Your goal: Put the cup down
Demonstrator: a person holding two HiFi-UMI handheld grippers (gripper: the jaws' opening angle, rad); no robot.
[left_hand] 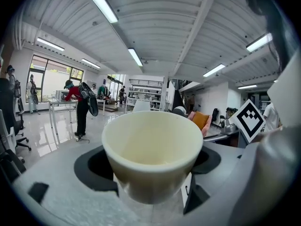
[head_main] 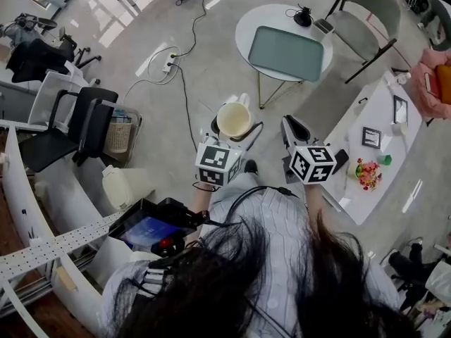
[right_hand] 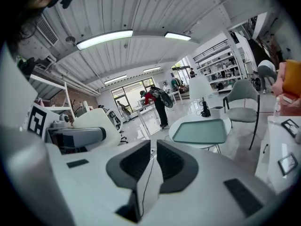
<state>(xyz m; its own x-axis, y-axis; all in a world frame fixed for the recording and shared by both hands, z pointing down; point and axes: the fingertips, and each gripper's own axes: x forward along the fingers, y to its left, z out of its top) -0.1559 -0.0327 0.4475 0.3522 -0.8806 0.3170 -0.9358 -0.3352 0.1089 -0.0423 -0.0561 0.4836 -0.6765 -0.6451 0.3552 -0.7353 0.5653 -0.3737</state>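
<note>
Far below, a pale glossy floor [head_main: 225,69], seen from high up. At the right, a long white rectangular table [head_main: 384,129], set with small dark-framed cards and a bunch of bright flowers [head_main: 368,173]. At the left, a curved white desk [head_main: 21,189], and beside it a black office chair [head_main: 84,118]. Farther ahead, a round white table [head_main: 246,27] on thin legs, bearing a grey-green rectangular tray [head_main: 285,51]. Just beside that table, a grey shell chair on black legs [head_main: 366,16]. On the floor between the office chair and the round table, a white power strip [head_main: 169,63] with dark cables trailing from it.

Closer in, above a light striped shirt [head_main: 282,224], two white-bodied tongs side by side, both raised in the air.

Left gripper [left_hand: 151,166]: clamped on a cream smooth-walled cup [head_main: 233,118], one dark pad [left_hand: 94,168] against each side of the wall. Cup upright, mouth up, bare inside, held well above the floor and touching no table, on the near side of the round table in the head view.

Right gripper [right_hand: 154,149]: just beside the left one, dark pads pressed almost together with only a thin slit between, pinching nothing. Aimed toward the round table and the tray.
</note>
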